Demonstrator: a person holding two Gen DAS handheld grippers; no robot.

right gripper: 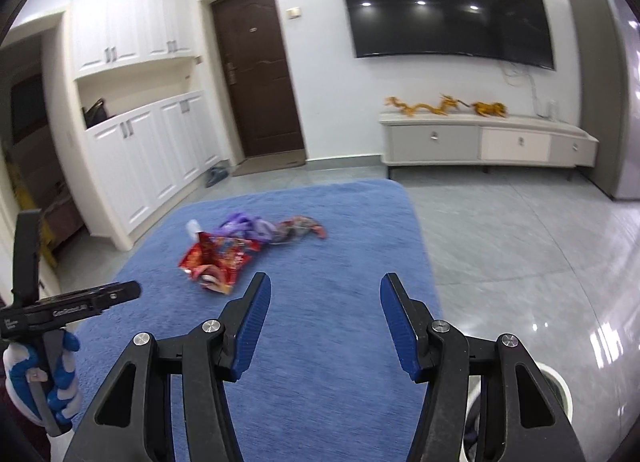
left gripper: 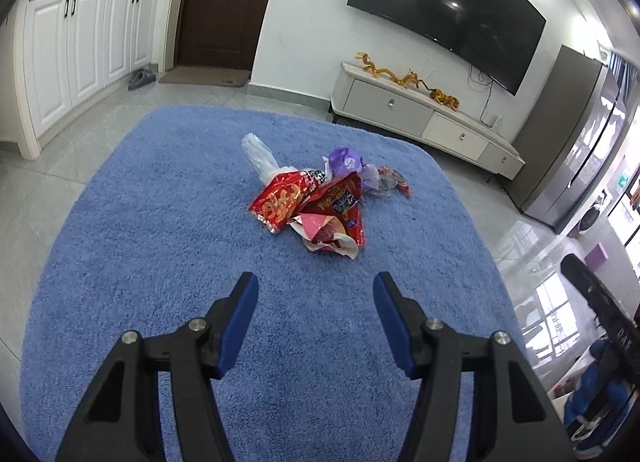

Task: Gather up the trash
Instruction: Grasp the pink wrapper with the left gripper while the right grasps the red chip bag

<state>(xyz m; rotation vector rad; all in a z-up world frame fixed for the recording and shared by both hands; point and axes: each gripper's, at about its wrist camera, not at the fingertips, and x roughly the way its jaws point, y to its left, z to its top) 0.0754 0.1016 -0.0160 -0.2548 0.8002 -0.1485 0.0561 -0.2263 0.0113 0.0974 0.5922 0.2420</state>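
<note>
A heap of trash lies on the blue rug: red snack wrappers, a pink and white wrapper, a purple wrapper and a clear plastic bag. My left gripper is open and empty, just short of the heap. My right gripper is open and empty, above the rug, with the heap ahead to its left. The left gripper's handle and gloved hand show at the left edge of the right wrist view.
A white TV cabinet with golden dragon figures stands under a wall TV. White cupboards and a brown door are at the left. A white-rimmed bin sits at the lower right. Grey tile floor surrounds the rug.
</note>
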